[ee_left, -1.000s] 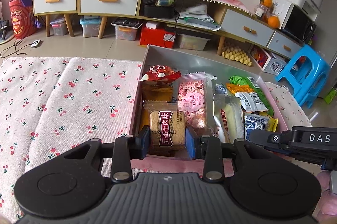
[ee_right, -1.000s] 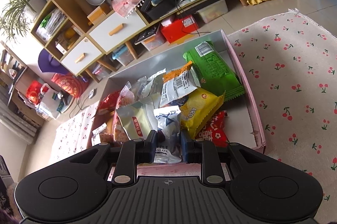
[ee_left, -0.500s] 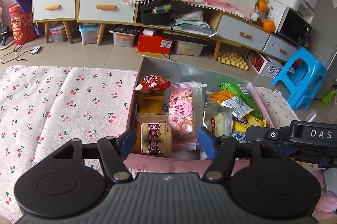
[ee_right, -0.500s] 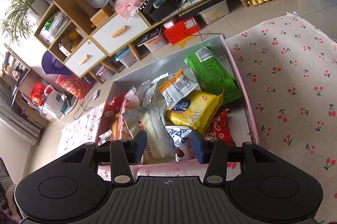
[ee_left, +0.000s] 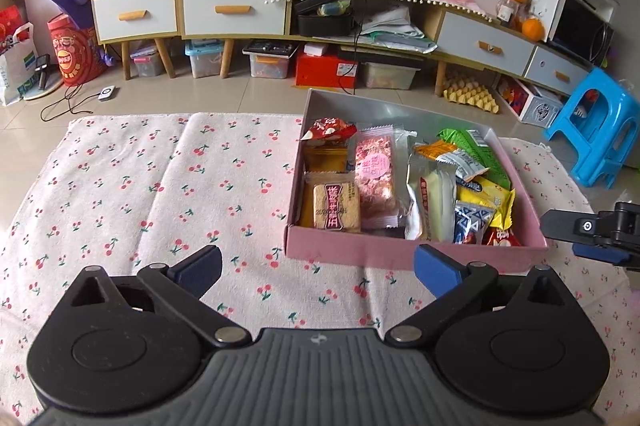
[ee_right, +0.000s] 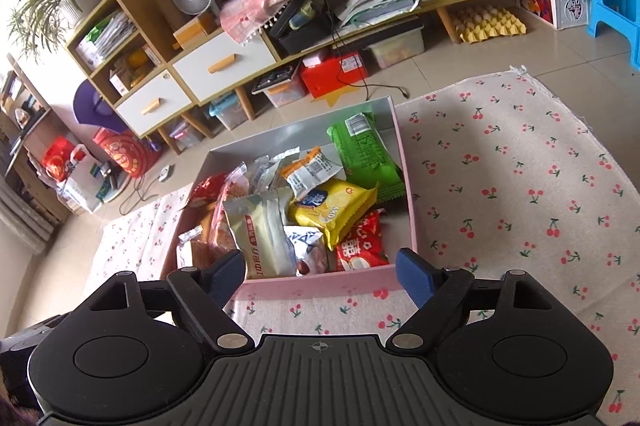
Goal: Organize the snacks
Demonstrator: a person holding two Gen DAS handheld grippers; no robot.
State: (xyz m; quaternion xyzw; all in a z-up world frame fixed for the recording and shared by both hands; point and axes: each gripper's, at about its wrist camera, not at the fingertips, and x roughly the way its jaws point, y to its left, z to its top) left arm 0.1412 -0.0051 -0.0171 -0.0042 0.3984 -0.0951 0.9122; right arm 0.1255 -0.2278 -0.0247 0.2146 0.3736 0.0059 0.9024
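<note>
A cherry-print cloth [ee_left: 160, 185] covers the surface in front of a long white-drawered cabinet [ee_left: 236, 9]. Nearest the cameras, the left gripper [ee_left: 318, 266] and the right gripper [ee_right: 320, 272] both hover over bare cloth, jaws spread wide and holding nothing. Just beyond them sits the pink box [ee_left: 400, 252], its near wall facing the jaws. Inside, the beef biscuit packet [ee_left: 336, 205] and the pink nougat bar [ee_left: 376, 177] lie side by side at the left, long axes running away from the camera. To the right, a yellow packet [ee_right: 332, 207] overlaps the green packet [ee_right: 364, 149]. Packets beneath the pile are partly hidden. A blue stool [ee_left: 592, 129] stands on the floor behind.
</note>
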